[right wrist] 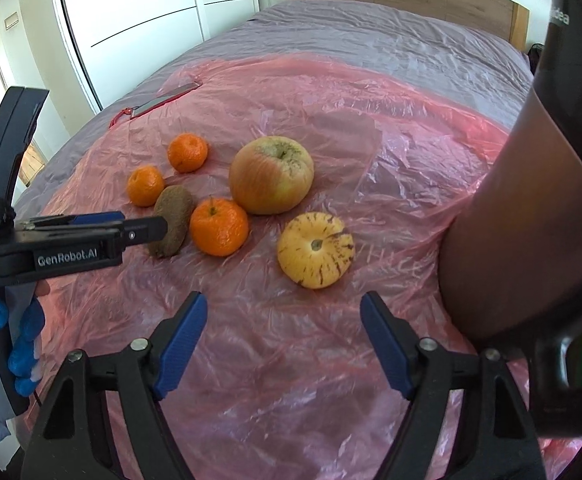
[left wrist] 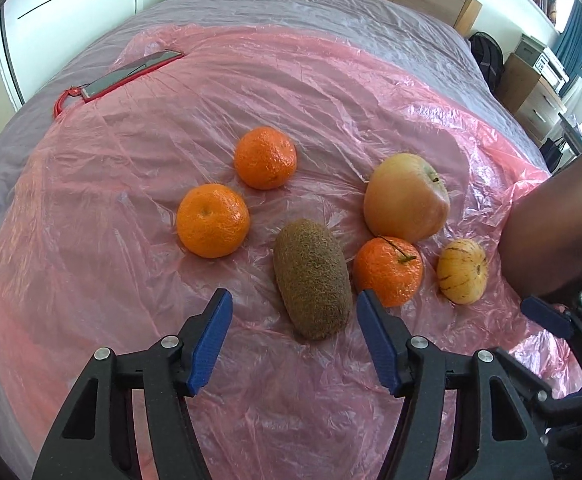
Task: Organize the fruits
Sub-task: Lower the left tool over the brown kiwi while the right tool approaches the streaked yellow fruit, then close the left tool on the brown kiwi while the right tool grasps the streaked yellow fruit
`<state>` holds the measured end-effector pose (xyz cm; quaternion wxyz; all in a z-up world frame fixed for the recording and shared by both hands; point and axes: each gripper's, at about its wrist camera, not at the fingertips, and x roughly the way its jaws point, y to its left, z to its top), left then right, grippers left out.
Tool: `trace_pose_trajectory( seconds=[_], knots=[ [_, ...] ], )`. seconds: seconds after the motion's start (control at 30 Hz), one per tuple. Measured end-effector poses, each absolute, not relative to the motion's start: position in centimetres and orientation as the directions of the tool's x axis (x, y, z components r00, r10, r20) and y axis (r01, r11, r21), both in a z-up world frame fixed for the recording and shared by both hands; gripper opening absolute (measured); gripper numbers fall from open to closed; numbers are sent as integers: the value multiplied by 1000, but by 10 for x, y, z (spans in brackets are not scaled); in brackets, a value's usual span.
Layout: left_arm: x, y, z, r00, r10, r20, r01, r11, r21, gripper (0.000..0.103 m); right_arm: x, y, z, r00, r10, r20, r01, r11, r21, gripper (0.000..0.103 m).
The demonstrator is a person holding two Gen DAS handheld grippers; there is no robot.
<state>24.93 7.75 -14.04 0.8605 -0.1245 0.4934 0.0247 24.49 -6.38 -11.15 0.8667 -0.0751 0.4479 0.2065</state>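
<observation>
Left wrist view shows the left gripper with jaws wide, empty, straddling the near end of the kiwi on the pink plastic sheet spread over the bed. All six fruits lie loose there: three mandarins, the apple, the striped yellow fruit; sorting looks barely begun. The right gripper, jaws also wide and empty, hangs short of the yellow fruit. A dark container at right is cut off; its inside is hidden.
</observation>
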Motion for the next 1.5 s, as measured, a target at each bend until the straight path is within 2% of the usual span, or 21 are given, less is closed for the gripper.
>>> trace_pose_trajectory(
  seconds=[0.23, 0.3, 0.53, 0.7, 1.03, 1.5],
  knots=[
    [257, 71, -152, 489, -72, -869, -159, 973, -170, 59, 265, -59, -121, 522, 268, -810, -414, 910, 34, 82],
    [259, 68, -154, 488, -67, -870, -153, 975, -161, 58, 269, -59, -123, 520, 265, -812, -408, 912, 37, 75],
    [265, 67, -157, 482, -63, -874, -158, 975, -157, 53, 284, -58, -128, 524, 260, -811, -404, 914, 32, 59],
    [268, 66, -159, 478, -70, -876, -153, 975, -161, 48, 291, -53, -135, 519, 240, -821, -410, 912, 8, 44],
    [266, 74, -160, 474, -108, -874, -151, 968, -202, 47, 300, -53, -143, 515, 227, -826, -416, 909, -10, 42],
    [279, 62, -167, 437, -66, -897, -153, 977, -146, 47, 313, -49, -156, 483, 233, -844, -420, 908, 11, 44]
  ],
)
